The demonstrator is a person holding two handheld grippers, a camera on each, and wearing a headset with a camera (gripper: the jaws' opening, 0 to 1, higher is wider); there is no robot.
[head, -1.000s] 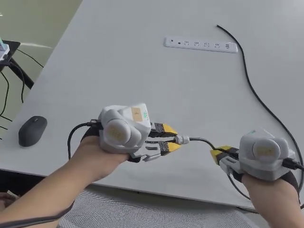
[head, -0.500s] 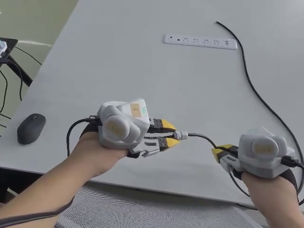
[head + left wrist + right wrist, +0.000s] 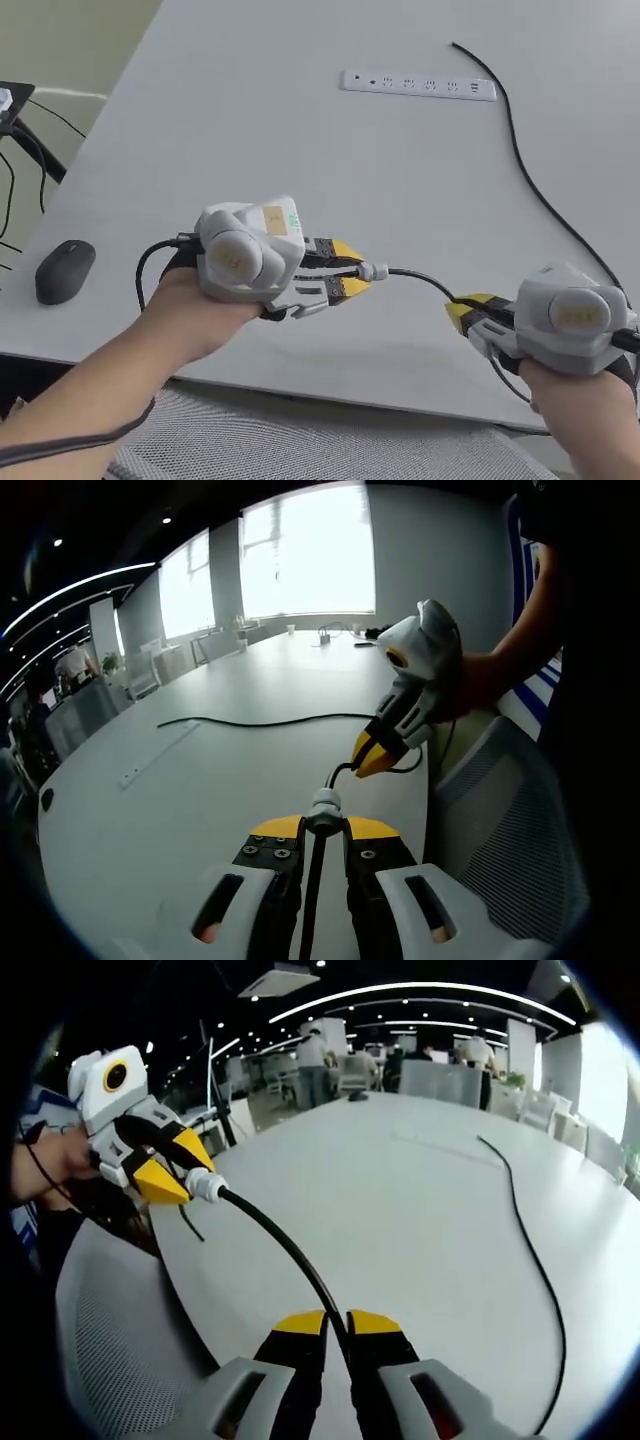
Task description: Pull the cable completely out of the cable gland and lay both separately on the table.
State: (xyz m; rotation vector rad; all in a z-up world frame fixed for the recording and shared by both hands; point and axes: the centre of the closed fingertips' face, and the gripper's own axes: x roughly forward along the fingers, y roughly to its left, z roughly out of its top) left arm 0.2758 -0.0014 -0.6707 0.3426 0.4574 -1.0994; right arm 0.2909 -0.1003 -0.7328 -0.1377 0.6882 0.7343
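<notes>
The wide grey table (image 3: pixel 300 150) carries a long black cord (image 3: pixel 514 135) that curves down its right side, a white power strip (image 3: pixel 418 85) at the far end, and a dark mouse (image 3: pixel 65 270) at the left edge. A mesh chair seat (image 3: pixel 300 445) shows below the near edge. Both hands are raised over that near edge, well apart from each other. The left claw (image 3: pixel 358 270) is clenched at the cable gland (image 3: pixel 371 271), which sits right at its yellow tips and pokes out toward the right. In the left gripper view a dark line runs back between the jaws behind the gland, perhaps the cable's tail, though I cannot tell for sure. The right claw (image 3: pixel 458 312) is clamped on the black cable (image 3: pixel 420 280), with the jaws closed tight around it. The cable runs from the gland in a slack curve to the right claw, so it is still in the gland, and both are held above the table rather than lying on it.
</notes>
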